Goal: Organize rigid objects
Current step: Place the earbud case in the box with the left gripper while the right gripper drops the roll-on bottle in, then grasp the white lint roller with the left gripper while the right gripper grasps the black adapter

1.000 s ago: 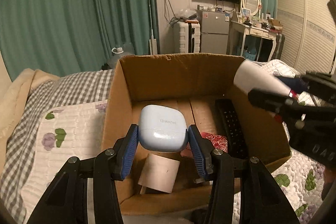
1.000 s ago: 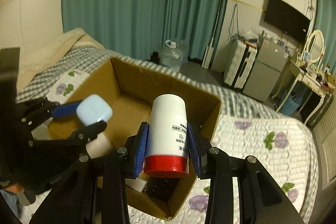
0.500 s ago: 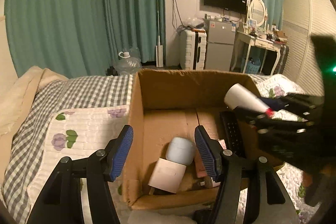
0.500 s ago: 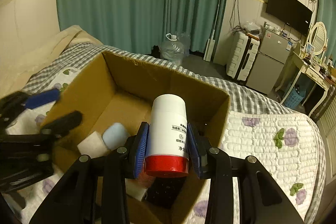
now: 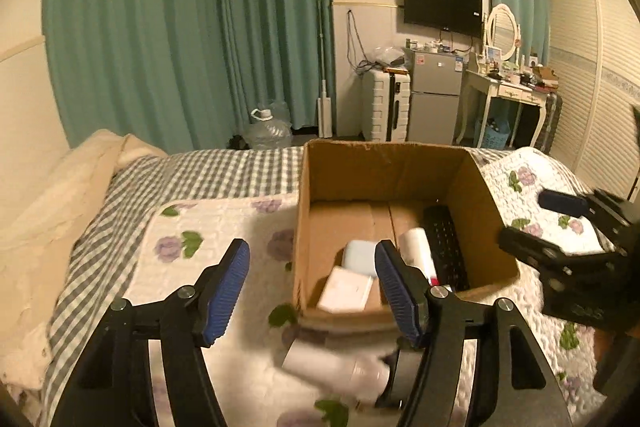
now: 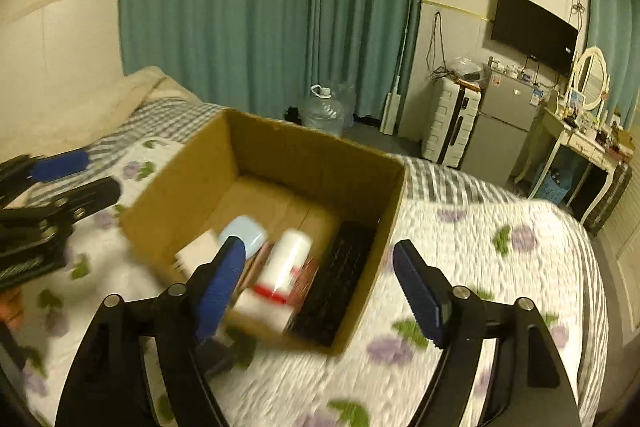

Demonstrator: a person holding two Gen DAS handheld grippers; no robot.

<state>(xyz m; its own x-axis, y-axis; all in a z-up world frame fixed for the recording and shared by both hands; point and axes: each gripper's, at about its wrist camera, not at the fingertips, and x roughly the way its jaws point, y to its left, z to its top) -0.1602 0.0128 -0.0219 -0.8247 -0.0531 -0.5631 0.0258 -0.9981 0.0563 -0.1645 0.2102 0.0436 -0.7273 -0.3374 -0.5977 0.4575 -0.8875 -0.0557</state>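
Both grippers spread wide, empty: left gripper (image 5: pixel 312 291), right gripper (image 6: pixel 320 291). Loose white bottle (image 5: pixel 336 367) on quilt (image 5: pixel 224 223) before cardboard box (image 5: pixel 384 159), lying crosswise just below left fingers; left nearer.

Black-framed grippers (image 5: pixel 312 285) with blue ribbed pads (image 5: pixel 226 285), silver screws.
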